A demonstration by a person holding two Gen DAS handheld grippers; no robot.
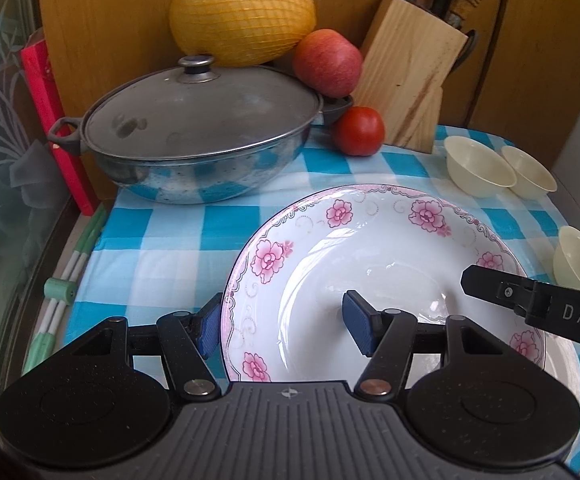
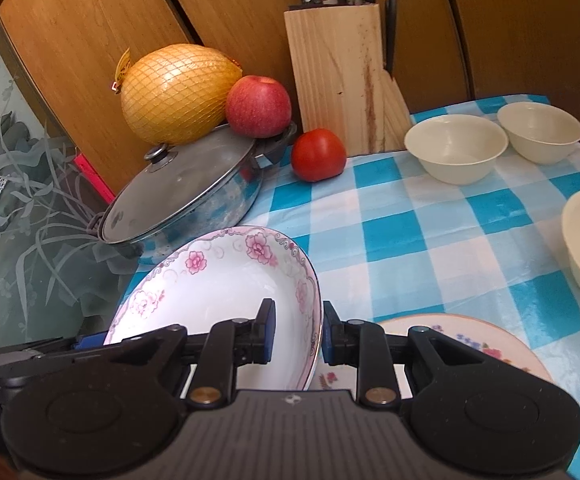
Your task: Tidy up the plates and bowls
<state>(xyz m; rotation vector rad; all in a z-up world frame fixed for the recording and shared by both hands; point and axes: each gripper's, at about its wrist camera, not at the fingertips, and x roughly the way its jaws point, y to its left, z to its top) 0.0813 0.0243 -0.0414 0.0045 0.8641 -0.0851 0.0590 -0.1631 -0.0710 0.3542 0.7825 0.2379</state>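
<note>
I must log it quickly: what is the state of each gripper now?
Left gripper: jaws astride the pink-flowered plate rim; grip cannot be told.
Right gripper: shut on the same plate's rim.

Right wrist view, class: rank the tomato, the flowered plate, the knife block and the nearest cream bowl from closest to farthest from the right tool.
1. Flowered plate: its rim is between the right tool's fingers.
2. Tomato: ahead, mid-table.
3. Cream bowl: ahead right, about level with the tomato, too close to call.
4. Knife block: at the back against the wood.
</note>
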